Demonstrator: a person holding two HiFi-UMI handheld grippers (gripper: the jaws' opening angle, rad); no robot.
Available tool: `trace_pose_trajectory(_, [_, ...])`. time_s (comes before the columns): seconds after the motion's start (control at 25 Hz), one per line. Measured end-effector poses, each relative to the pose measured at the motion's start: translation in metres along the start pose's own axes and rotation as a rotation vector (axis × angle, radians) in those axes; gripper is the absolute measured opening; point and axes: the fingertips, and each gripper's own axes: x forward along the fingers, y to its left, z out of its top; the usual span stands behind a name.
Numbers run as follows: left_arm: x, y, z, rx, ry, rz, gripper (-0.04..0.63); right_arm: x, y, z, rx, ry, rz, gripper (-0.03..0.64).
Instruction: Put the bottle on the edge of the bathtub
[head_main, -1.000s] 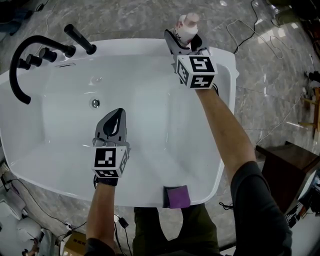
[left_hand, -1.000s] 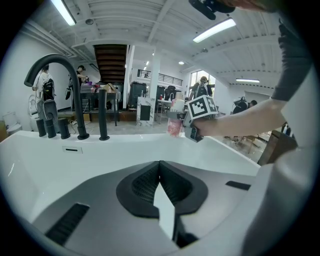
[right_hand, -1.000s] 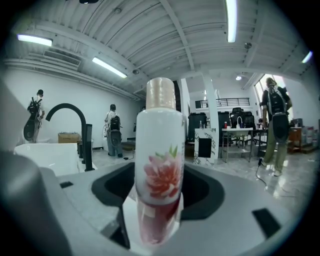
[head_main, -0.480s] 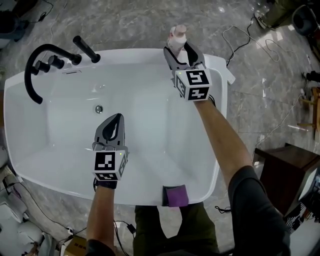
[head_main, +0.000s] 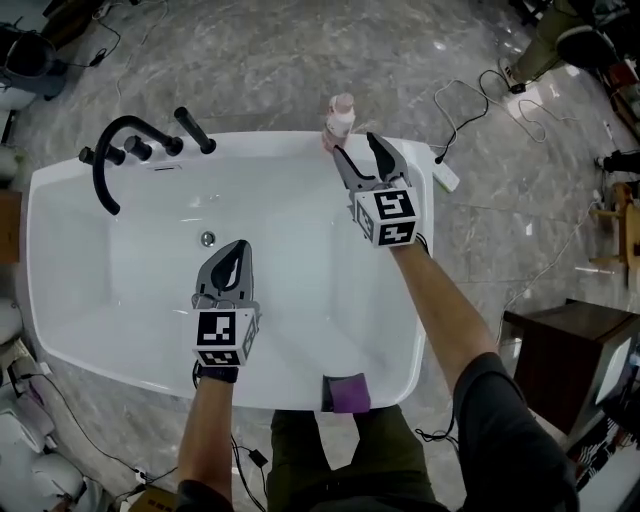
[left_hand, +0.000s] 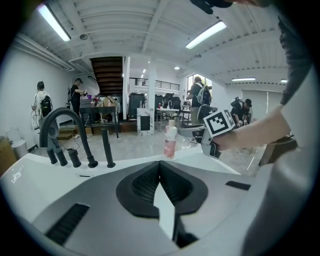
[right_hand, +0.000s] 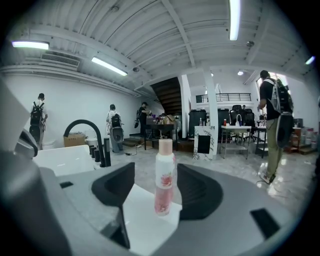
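Pink bottle (head_main: 340, 114), one, upright on bathtub (head_main: 260, 143) edge; right claw (head_main: 354, 147) wide, left claw (head_main: 237, 249) closed.

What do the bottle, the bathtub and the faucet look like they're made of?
Bottle: probably plastic, white and pink with a floral print.
Bathtub: glossy white, likely acrylic or enamel by its sheen.
Faucet: matte black, probably coated metal.
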Motion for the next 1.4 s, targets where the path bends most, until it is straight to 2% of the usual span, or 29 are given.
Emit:
trace_pose_trajectory(0.44, [-0.071,-0.017,0.086,0.016,-0.061,0.016,0.003,-0.1,0.031,0.096,-0.034,-0.023,0.014,0.223])
trace_pose_trajectory(0.64, [-0.109,-0.021,0.115,0.012,-0.081,0.023,0.003,-0.147,0.046,0.14,-0.042,-0.043,0.008,0.173])
trace_pose_trajectory(1.2, [-0.182,-0.039,0.167,0.026,-0.128,0.018,0.003,-0.258,0.076,0.2,-0.016,-0.047,-0.031,0.116])
trace_pose_trajectory(1.4, [-0.205,-0.05,0.18,0.005,-0.146,0.01,0.003,-0.297,0.081,0.213,-0.007,-0.044,-0.056,0.07])
